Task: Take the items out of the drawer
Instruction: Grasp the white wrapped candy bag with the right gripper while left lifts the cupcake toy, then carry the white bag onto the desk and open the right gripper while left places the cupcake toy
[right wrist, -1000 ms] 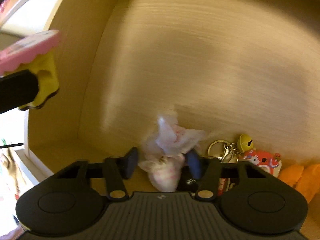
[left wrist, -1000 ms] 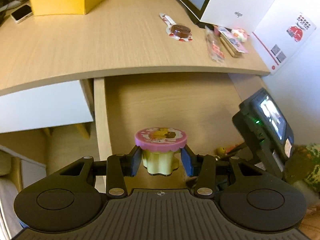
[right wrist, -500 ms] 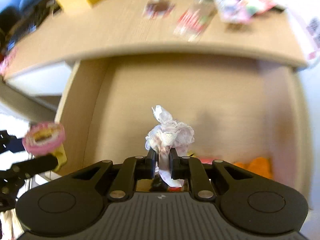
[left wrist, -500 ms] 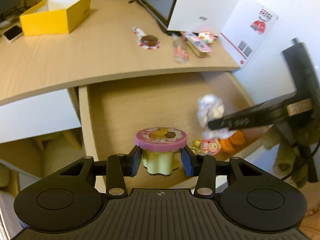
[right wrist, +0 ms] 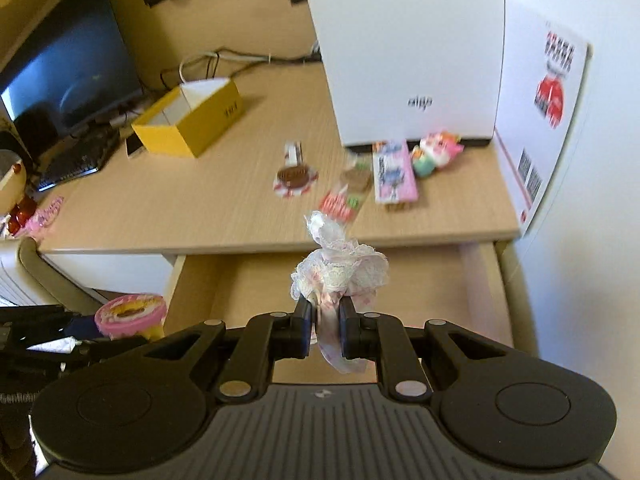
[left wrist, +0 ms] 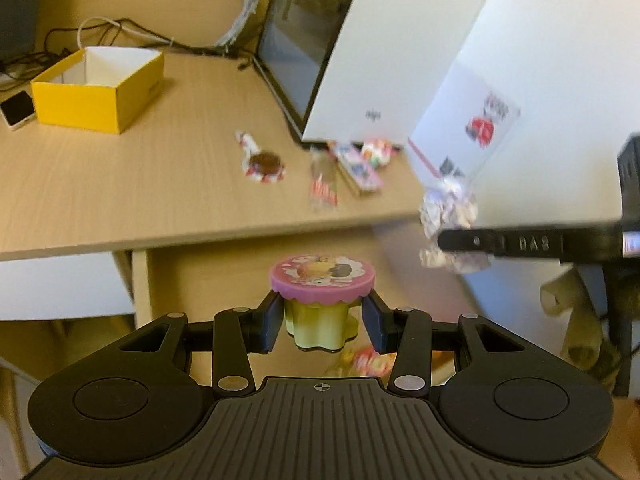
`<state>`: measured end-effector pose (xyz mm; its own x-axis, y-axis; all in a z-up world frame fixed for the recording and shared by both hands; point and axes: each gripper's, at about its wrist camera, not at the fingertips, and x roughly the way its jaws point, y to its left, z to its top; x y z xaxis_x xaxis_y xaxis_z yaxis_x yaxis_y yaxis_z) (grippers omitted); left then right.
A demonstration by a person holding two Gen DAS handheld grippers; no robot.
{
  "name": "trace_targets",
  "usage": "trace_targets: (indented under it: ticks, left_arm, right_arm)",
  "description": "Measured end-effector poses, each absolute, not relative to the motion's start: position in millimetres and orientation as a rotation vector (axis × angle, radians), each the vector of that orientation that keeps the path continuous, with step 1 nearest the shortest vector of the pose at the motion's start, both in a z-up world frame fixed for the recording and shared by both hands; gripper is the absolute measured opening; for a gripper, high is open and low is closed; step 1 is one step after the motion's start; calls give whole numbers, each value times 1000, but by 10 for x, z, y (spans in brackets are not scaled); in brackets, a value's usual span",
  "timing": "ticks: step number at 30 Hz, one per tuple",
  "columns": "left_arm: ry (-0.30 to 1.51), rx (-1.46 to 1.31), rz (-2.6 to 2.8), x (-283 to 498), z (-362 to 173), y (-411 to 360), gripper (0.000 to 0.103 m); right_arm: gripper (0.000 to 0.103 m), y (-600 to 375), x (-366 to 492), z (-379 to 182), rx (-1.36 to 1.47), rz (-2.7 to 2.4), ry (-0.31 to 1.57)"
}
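holding stuff in both hands rn. left gripper (left wrist: 323, 322) has its pads on either side of a little yellow cup w/ a pink scalloped lid (left wrist: 322, 280), cup sits upright between the jaws, gripped on the body just under the lid. right gripper (right wrist: 325, 320) is pinched nearly all the way closed on a crumpled white/pink lacy wrapper thing (right wrist: 340, 268), most of it bunched above the fingers w/ a tail hanging below. both items are up over the open drawer (right wrist: 420, 292), not resting in it. some small colourful bits are on the drawer floor under the left gripper, too blurry to id. on the desk (right wrist: 180, 208) past the drawer: yellow box (right wrist: 192, 124), a round brown candy on a red/white wrapper (right wrist: 295, 178), a pink card pack (right wrist: 394, 176), a small plush-looking toy (right wrist: 438, 152), all near a white panel (right wrist: 400, 48).
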<state>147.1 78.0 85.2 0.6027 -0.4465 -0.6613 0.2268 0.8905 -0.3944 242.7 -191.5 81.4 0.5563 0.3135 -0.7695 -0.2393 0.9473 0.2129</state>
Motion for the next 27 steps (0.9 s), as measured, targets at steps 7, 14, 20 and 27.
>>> trace_targets:
  ticks: [7, 14, 20, 27]
  left_arm:
    - [828, -279, -364, 1714, 916, 639, 47]
    - [818, -305, -347, 1886, 875, 590, 47]
    - [817, -238, -332, 1968, 915, 562, 47]
    - [707, -223, -260, 1964, 1011, 726, 47]
  right_arm:
    - [13, -2060, 2549, 962, 73, 315, 878]
    - [13, -2213, 2573, 969, 98, 308, 881]
    - [13, -2325, 2510, 1052, 93, 293, 823]
    - [13, -2388, 2460, 1063, 136, 346, 790]
